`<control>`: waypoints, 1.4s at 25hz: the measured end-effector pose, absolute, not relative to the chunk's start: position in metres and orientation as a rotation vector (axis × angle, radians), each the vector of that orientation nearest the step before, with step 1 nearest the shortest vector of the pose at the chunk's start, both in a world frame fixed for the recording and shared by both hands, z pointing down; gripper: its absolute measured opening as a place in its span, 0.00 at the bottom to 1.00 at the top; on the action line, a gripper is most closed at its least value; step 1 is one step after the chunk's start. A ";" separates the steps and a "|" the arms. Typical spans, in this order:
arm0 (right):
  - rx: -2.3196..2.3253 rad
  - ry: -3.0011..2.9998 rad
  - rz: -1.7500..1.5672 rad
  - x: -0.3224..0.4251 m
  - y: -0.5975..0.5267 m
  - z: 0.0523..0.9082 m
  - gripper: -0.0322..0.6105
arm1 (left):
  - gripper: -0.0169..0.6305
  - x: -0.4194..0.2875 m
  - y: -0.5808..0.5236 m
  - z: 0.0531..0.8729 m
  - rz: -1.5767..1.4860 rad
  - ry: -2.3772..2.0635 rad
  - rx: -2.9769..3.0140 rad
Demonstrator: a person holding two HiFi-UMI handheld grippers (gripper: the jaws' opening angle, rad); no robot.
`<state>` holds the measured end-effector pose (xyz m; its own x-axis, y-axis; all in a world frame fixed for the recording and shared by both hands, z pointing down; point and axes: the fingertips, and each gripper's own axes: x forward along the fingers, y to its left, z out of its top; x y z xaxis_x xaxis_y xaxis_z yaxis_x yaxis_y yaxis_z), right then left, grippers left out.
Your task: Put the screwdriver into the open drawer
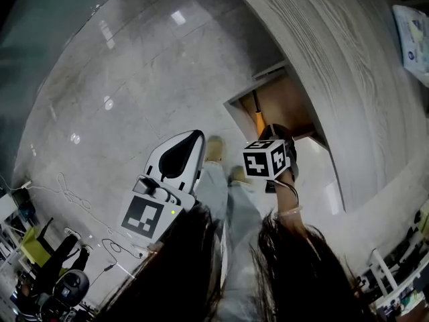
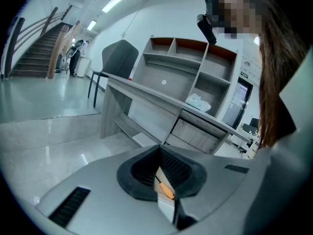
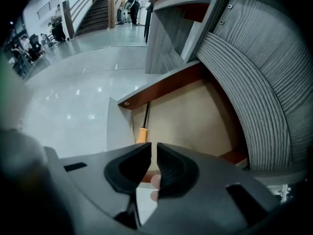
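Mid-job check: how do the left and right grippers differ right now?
The left gripper's jaws meet at the tips; the right gripper's stand a narrow gap apart. The right gripper hangs over the open drawer; the left gripper is out over the floor. Shared: neither holds the screwdriver, which lies in the drawer.

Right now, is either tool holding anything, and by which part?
Nothing is held. The right tool is empty, jaws slightly apart; the left tool is shut, empty. The screwdriver lies in the drawer.

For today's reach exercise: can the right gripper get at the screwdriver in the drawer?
Probably yes: the right gripper hovers just above the open drawer, and nothing covers the screwdriver lying inside.
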<state>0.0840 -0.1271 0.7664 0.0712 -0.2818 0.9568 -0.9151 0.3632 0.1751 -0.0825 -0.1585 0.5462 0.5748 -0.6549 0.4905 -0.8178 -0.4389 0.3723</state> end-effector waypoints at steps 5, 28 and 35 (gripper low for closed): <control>1.138 -1.493 0.668 0.085 -0.116 0.756 0.13 | 0.05 -0.077 -0.144 0.540 0.357 -1.186 2.229; 1.201 -1.691 0.533 0.084 -0.081 0.649 0.10 | 0.05 -0.055 -0.090 0.464 0.281 -1.308 2.253; 1.238 -1.746 0.505 0.081 -0.072 0.611 0.10 | 0.05 -0.055 -0.073 0.433 0.271 -1.350 2.267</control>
